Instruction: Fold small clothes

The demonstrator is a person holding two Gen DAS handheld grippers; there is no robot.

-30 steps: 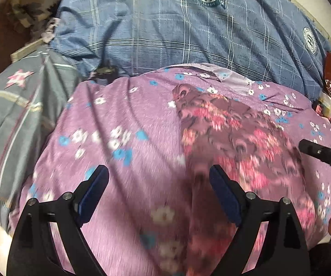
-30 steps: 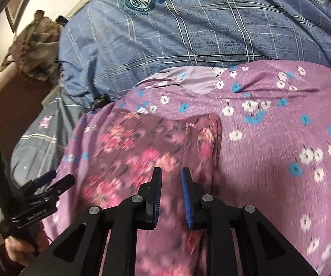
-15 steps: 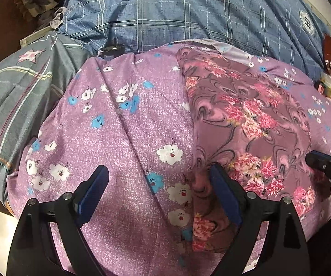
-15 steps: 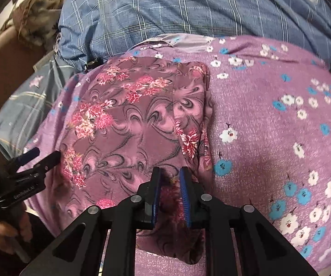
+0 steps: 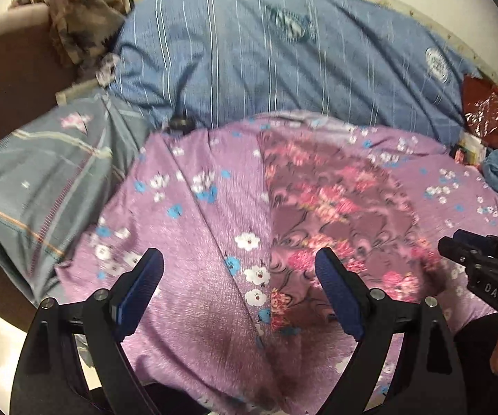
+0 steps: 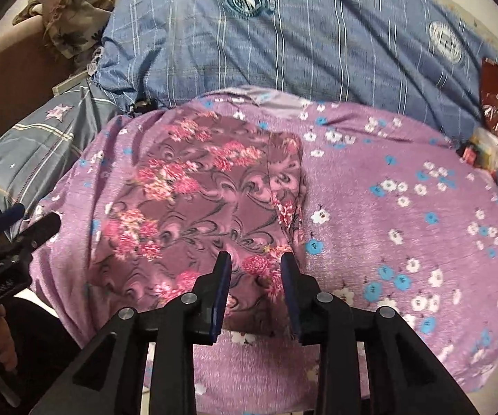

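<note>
**Two grippers over one folded floral cloth**

Two views split the scene between them. From the right wrist, the folded floral garment [image 6: 200, 204] — mauve with pink blooms and dark swirls — lies flat on the purple flowered sheet [image 6: 404, 228], its edges sharp and its right border a doubled strip. The right gripper [image 6: 255, 264] hangs over the garment's near edge with its jaws opening; the cloth lies beneath the gap, and neither blue pad presses on it. The left gripper [image 6: 24, 223] enters at the far left of this view, with fingers of the hand that holds it visible below.

From the left wrist the picture is blurred, but it shows the left gripper [image 5: 238, 263] spread wide and empty, straddling the garment's left edge [image 5: 335, 214], and the right gripper [image 5: 456, 247] poking in from the right. Behind both lies a blue checked duvet [image 5: 283, 79].
</note>
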